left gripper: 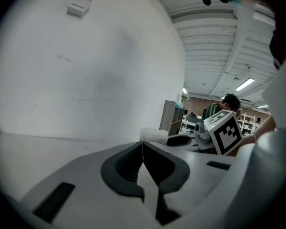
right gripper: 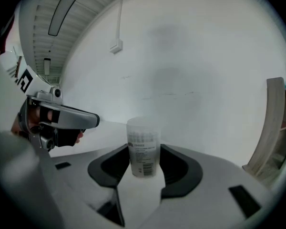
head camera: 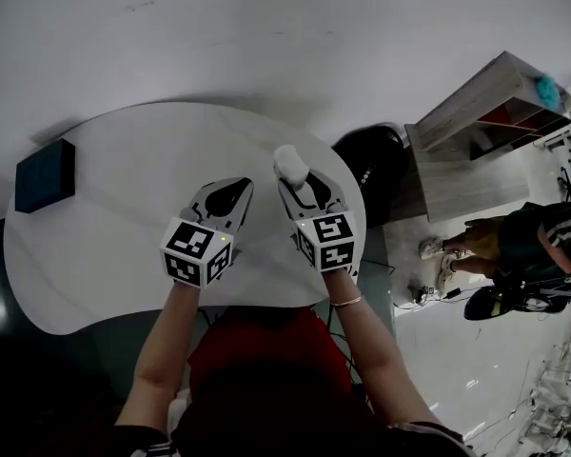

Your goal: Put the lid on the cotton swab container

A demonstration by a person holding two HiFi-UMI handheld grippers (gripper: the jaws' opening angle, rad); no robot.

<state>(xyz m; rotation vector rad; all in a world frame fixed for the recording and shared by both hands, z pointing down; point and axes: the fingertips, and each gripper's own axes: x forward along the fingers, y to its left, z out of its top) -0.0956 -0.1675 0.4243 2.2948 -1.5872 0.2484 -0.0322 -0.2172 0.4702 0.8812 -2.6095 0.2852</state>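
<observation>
The cotton swab container [head camera: 289,163] is a cloudy plastic cylinder with a printed label. It stands upright between the jaws of my right gripper [head camera: 296,183], which is shut on it above the white table [head camera: 105,246]. In the right gripper view the container [right gripper: 143,147] fills the gap of the gripper [right gripper: 144,162], and its top looks capped; no separate lid shows. My left gripper [head camera: 230,192] hovers just to the left of it, jaws pressed together with nothing visible between them. From the left gripper [left gripper: 143,146] the container's top [left gripper: 154,135] shows just beyond the tips.
A dark blue box [head camera: 45,174] lies at the table's far left edge. Off the table's right side are a black round seat [head camera: 376,160], a wooden shelf unit [head camera: 485,131] and a person [head camera: 533,246]. A white wall stands beyond the table.
</observation>
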